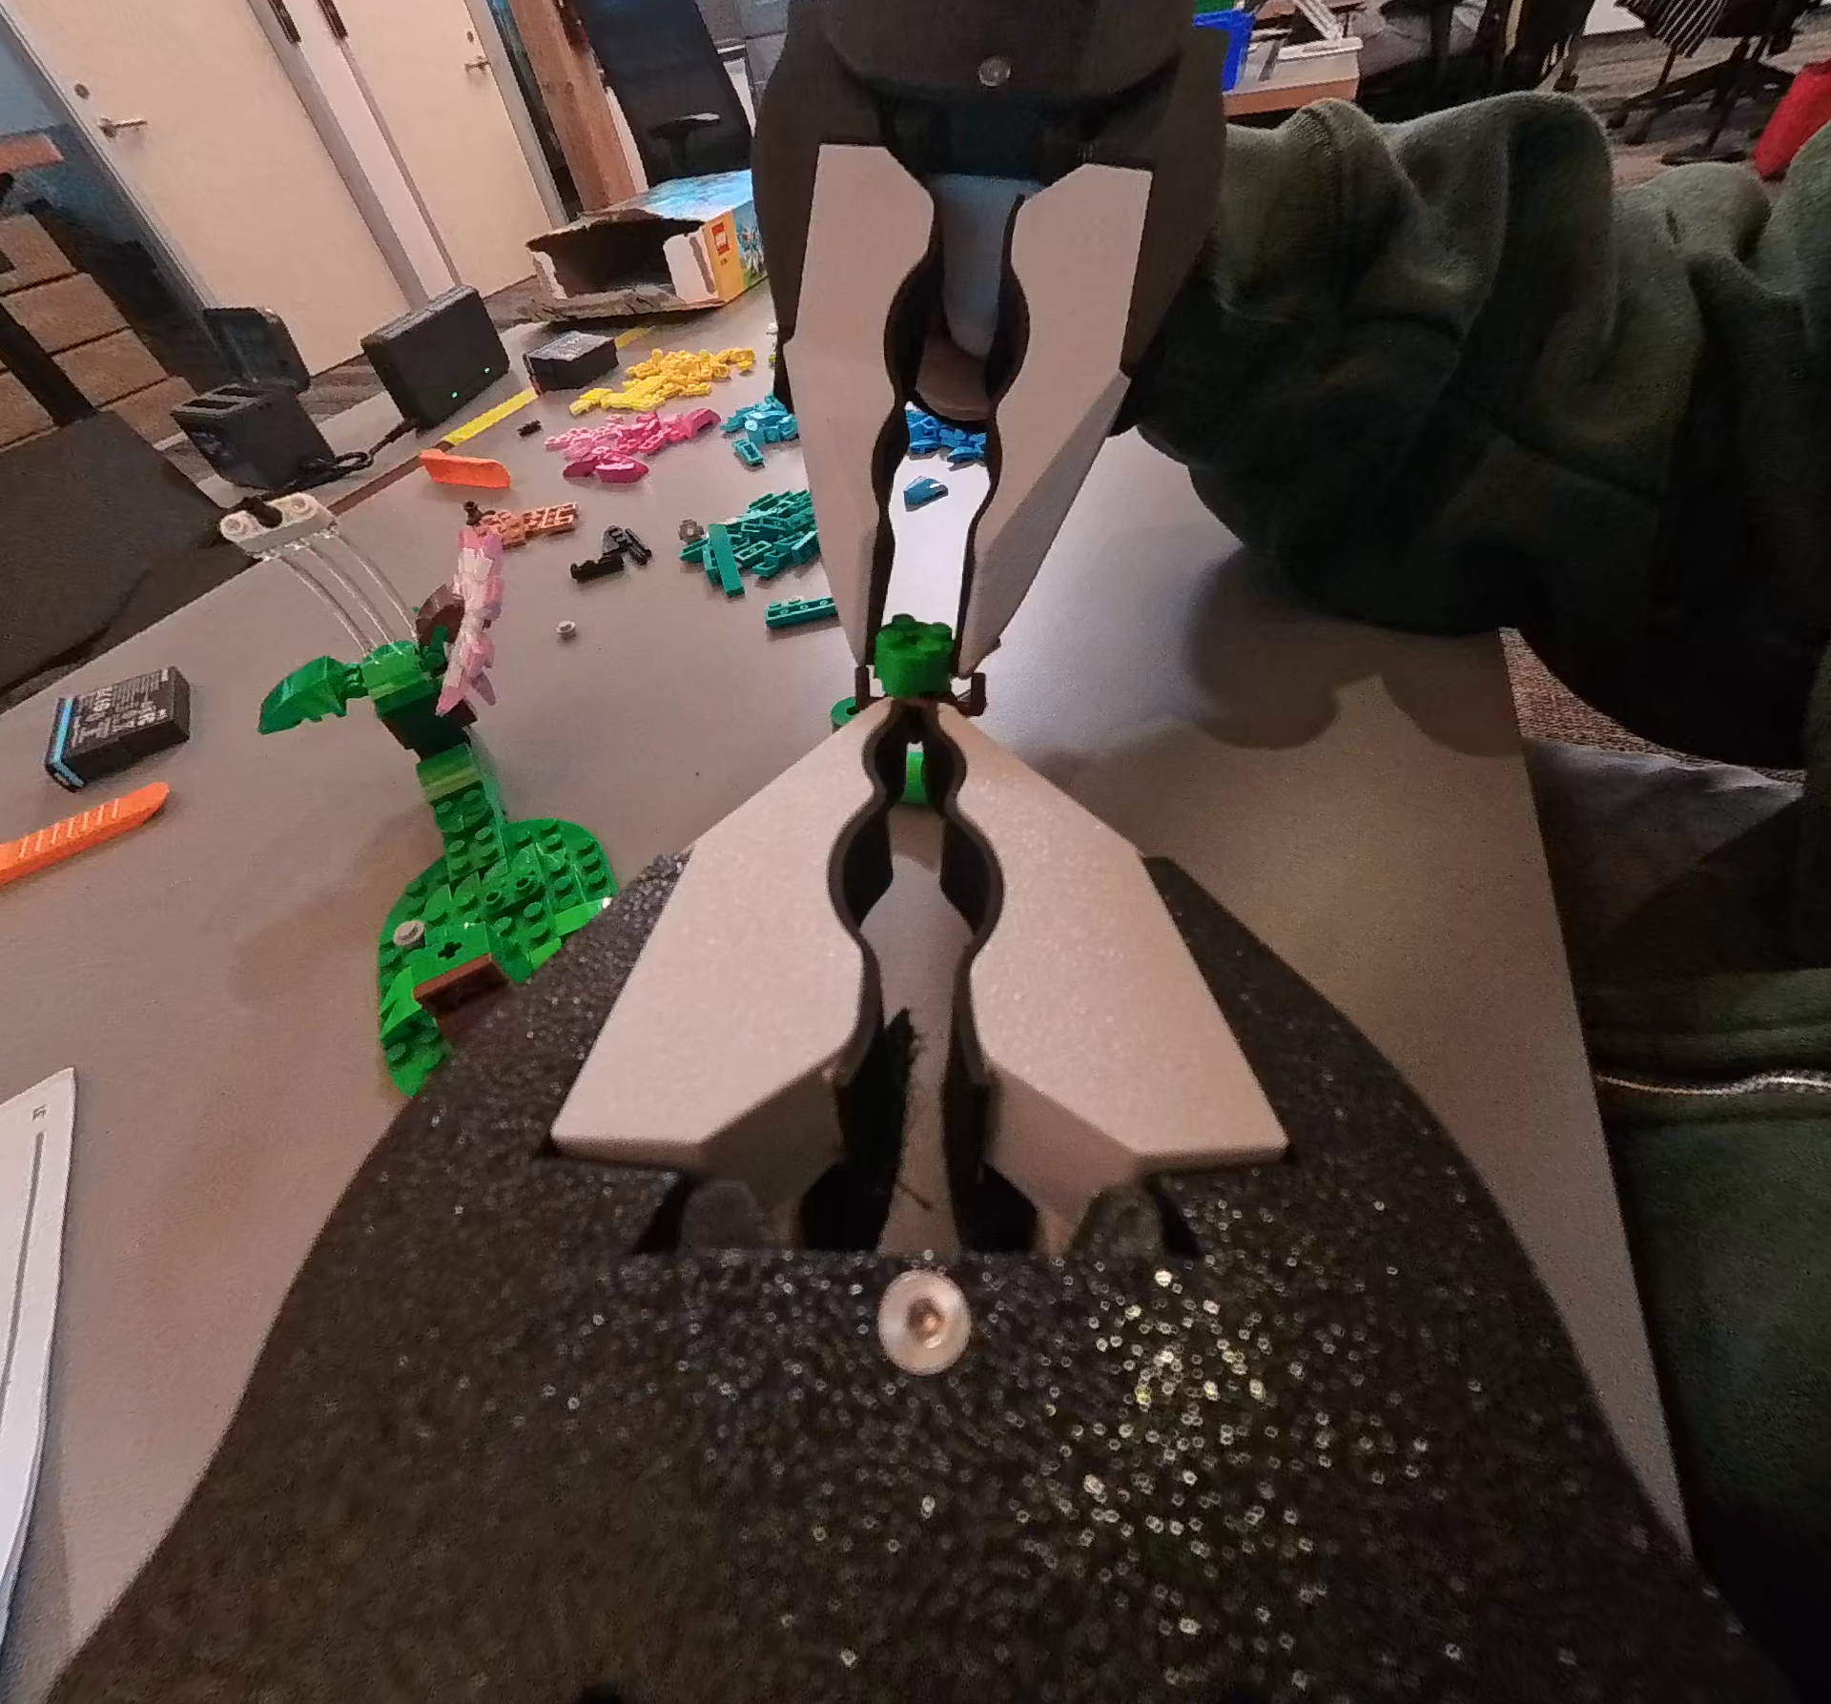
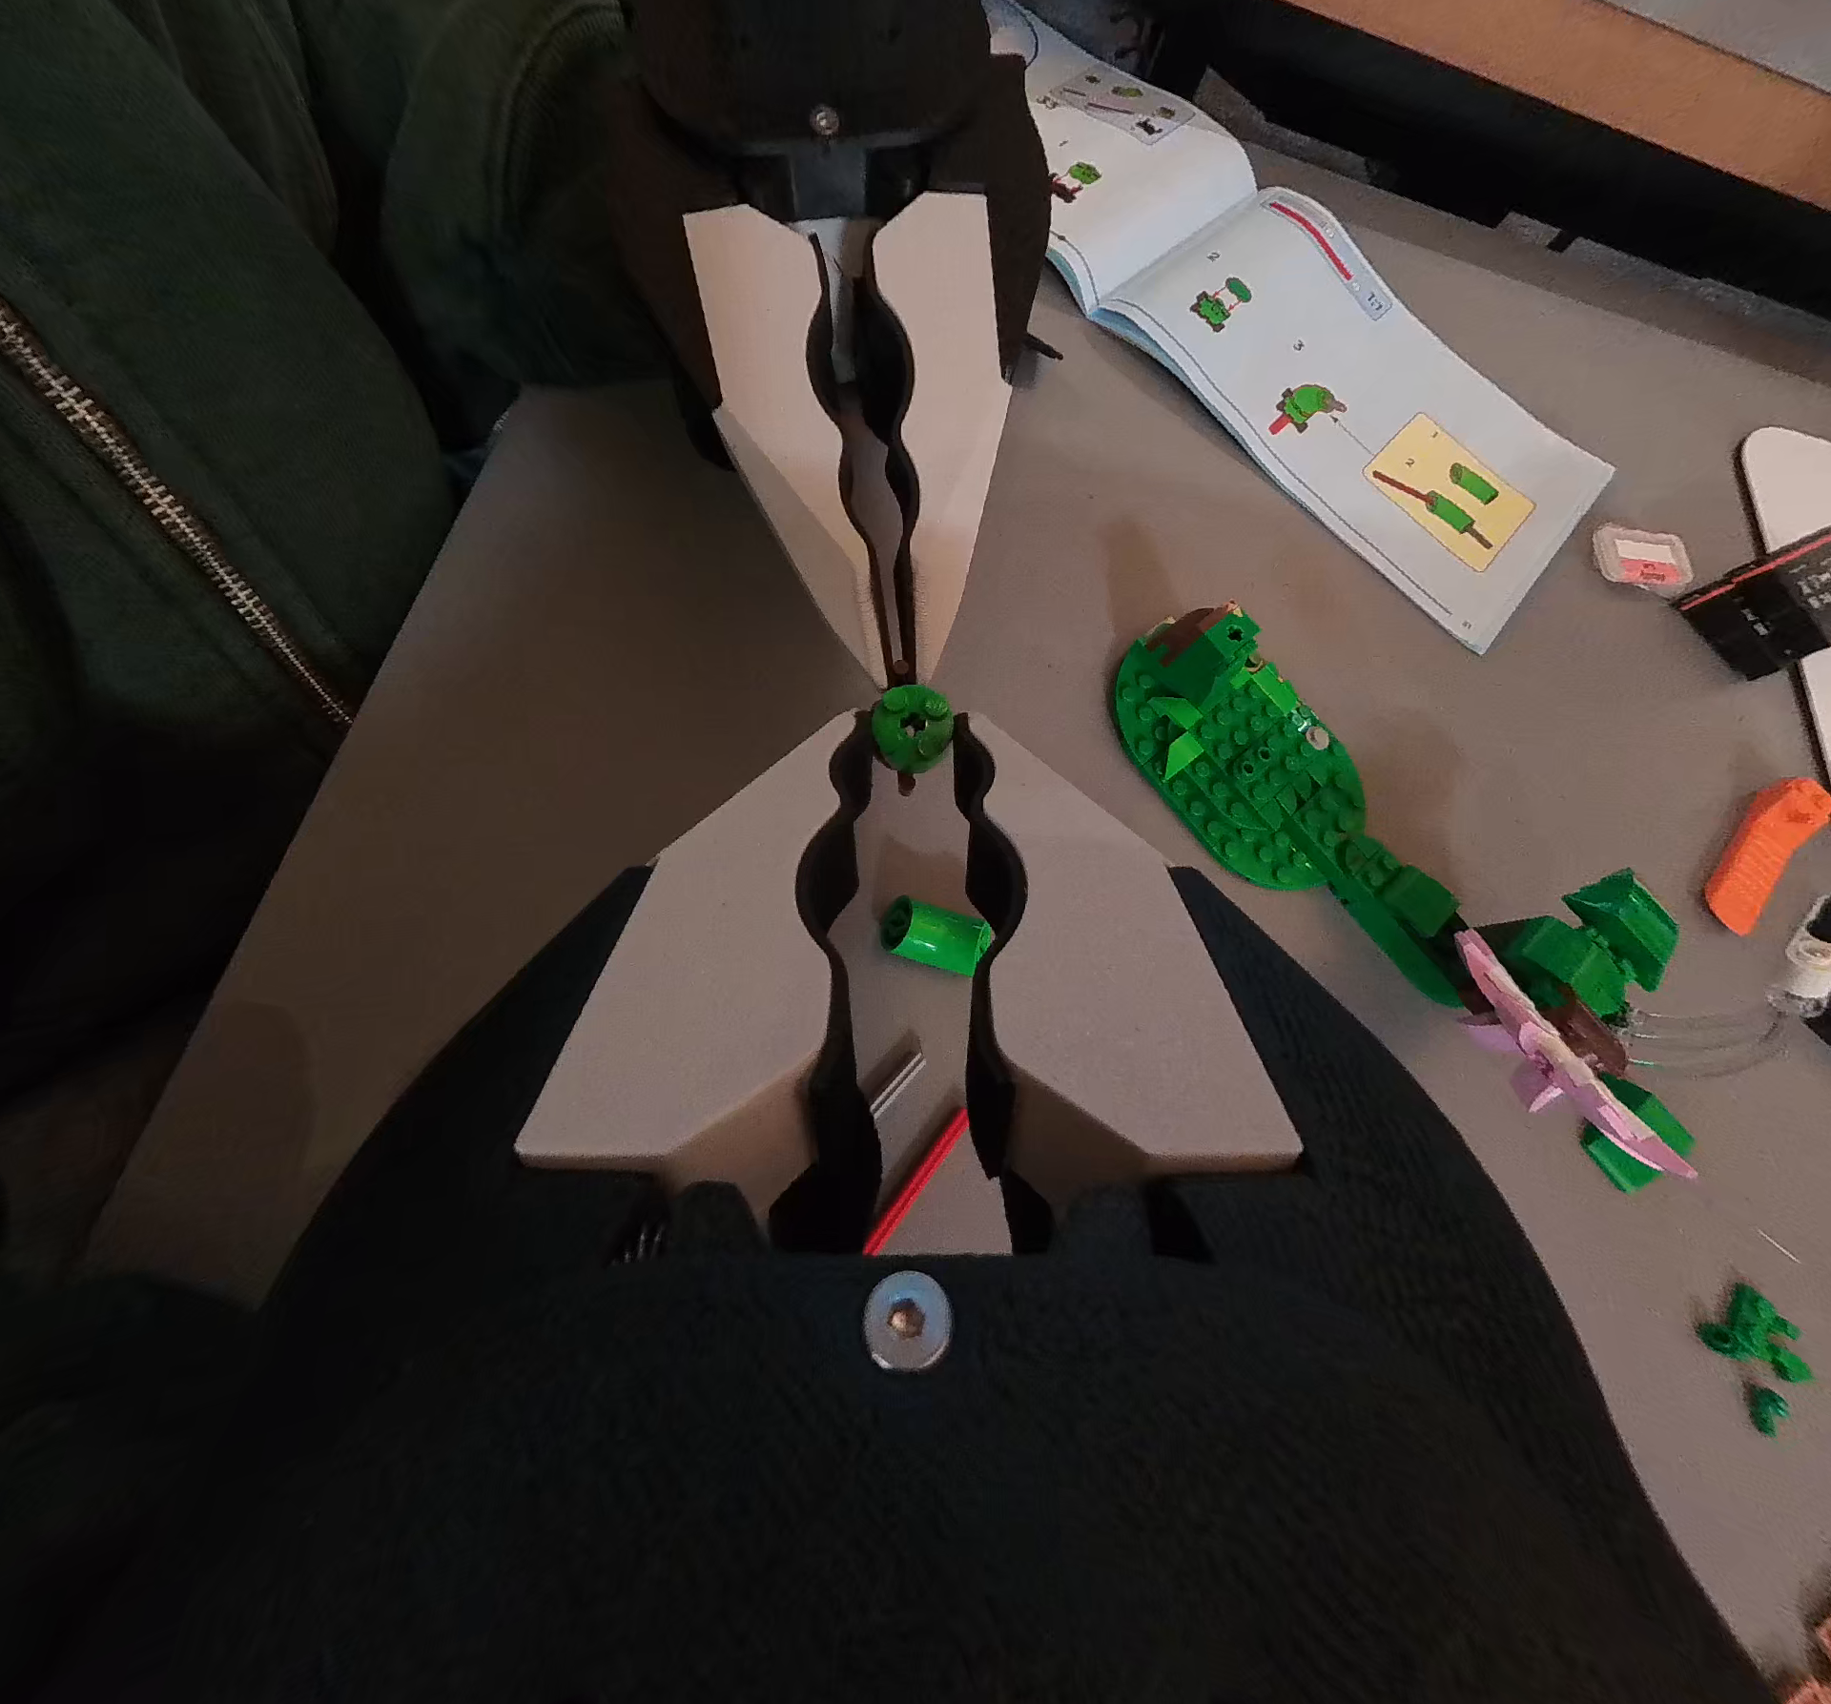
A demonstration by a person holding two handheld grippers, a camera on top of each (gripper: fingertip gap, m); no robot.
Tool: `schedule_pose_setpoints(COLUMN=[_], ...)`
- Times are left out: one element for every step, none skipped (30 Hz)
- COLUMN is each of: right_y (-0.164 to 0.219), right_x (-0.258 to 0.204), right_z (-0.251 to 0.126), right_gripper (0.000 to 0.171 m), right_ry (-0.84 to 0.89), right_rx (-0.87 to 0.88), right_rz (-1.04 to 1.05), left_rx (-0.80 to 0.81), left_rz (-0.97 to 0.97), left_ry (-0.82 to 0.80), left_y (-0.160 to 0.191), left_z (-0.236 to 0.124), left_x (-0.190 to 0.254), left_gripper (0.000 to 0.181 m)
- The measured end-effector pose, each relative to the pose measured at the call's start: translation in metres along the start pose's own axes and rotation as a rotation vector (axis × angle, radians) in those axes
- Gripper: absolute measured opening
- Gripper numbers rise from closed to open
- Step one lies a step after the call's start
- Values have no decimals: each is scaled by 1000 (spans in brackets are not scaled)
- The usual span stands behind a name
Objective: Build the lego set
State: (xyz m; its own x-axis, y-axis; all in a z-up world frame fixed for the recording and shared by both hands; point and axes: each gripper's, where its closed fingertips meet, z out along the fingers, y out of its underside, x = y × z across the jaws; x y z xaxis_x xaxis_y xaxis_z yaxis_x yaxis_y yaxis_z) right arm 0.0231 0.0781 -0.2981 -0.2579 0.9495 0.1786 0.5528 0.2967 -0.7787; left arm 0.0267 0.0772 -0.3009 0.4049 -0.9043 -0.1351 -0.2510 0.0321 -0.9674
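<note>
My two grippers meet tip to tip above the grey table [image 1: 1238, 864]. My right gripper [image 2: 912, 730] is shut on a small green round brick [image 2: 912, 725]; in the left wrist view it [image 1: 916, 661] comes down from the top with that brick [image 1: 914, 656]. My left gripper [image 1: 916, 710] is shut on a thin brown rod whose end [image 2: 907, 780] pokes through the brick; in the right wrist view it [image 2: 900, 661] comes from above. A green cylinder piece [image 2: 936, 935] lies on the table under them.
The partly built green plant model with a pink flower [image 1: 466, 824] [image 2: 1278, 765] stands left of the grippers. The open instruction booklet [image 2: 1288, 349], orange separators [image 1: 79, 829] [image 2: 1769, 849], sorted brick piles [image 1: 763, 542], small green pieces [image 2: 1749, 1349] and a cardboard box [image 1: 684, 245] lie around. Less than 4 cm separates the two grippers' tips. Both grippers' tips are roughly 7 cm from the green cylinder piece [image 2: 936, 935].
</note>
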Motion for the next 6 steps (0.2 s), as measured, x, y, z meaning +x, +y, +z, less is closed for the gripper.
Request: schedule_pose_setpoints(right_y=[0,0,0,0,-1,-1], right_x=[0,1,1,1,2,2], right_z=[0,0,1,1,1,1], right_gripper=[14,14,14,14,15,15], right_ry=[3,6,9,13,18,22], right_rx=[-1,-2,-4,-4,-5,-6], right_rz=[-2,-4,-6,-9,-12,-13], left_rx=[-1,-1,0,0,1,4], left_rz=[0,0,1,1,0,-1], left_ry=[0,-1,-2,-4,-8,-13], left_y=[0,0,0,0,0,-1], left_z=[0,0,0,0,0,0], left_x=[0,0,0,0,-1,-2], left_gripper=[0,0,0,0,0,0])
